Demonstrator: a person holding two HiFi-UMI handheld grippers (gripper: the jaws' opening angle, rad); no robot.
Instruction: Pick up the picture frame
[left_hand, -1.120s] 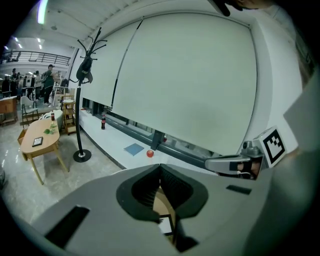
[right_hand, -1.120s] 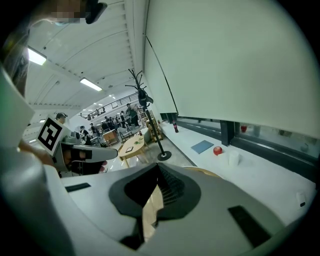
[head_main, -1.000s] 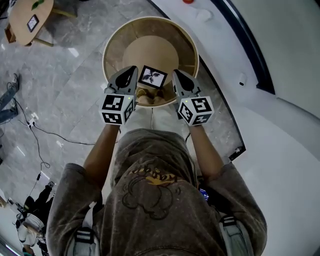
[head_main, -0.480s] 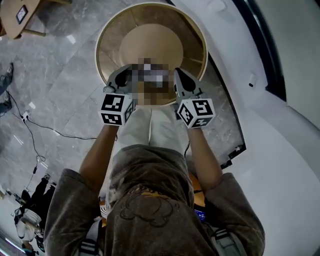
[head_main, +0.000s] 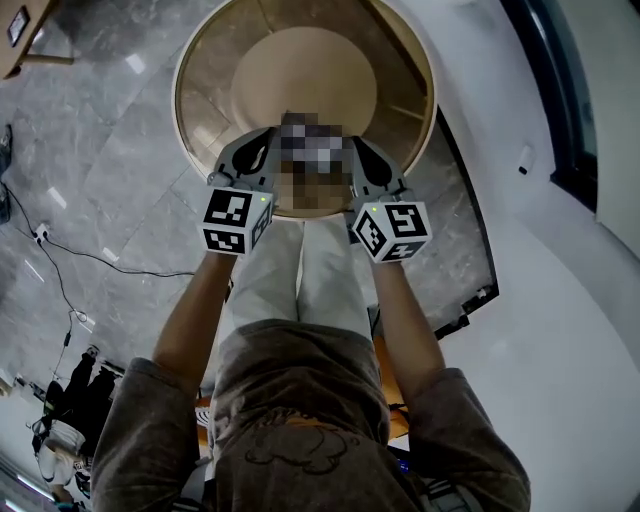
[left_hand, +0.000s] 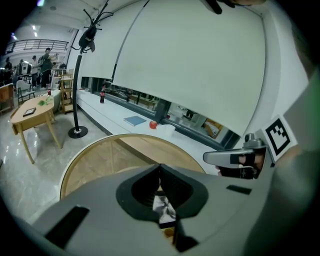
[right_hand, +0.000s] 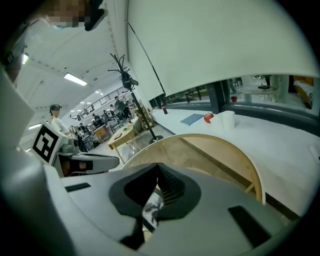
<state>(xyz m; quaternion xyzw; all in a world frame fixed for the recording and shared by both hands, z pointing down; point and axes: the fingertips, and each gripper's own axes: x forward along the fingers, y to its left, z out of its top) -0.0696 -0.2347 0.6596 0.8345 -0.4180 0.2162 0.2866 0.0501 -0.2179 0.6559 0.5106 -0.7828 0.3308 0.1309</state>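
Note:
The picture frame (head_main: 310, 140) with a black-and-white print sits between my two grippers over the near rim of the round wooden table (head_main: 195, 70); a mosaic patch covers most of it. My left gripper (head_main: 266, 138) is just left of it and my right gripper (head_main: 356, 146) just right, both shut with nothing between their jaws. In the left gripper view the frame (left_hand: 164, 209) peeks out below the closed jaws, and likewise the frame (right_hand: 150, 212) in the right gripper view. Whether either gripper touches the frame cannot be told.
The table has a raised inner disc (head_main: 300, 80). A white ledge (head_main: 470, 90) curves along its far right side, with a red thing (left_hand: 153, 125) and a white cup (left_hand: 166, 131) on it. A coat stand (left_hand: 76, 131) and a small wooden table (left_hand: 32, 112) stand at left. Cables (head_main: 60, 250) cross the floor.
Both grippers have come down toward the table with the frame still between them. The table now looks larger and nearer in the head view. Both pairs of jaws stayed shut.

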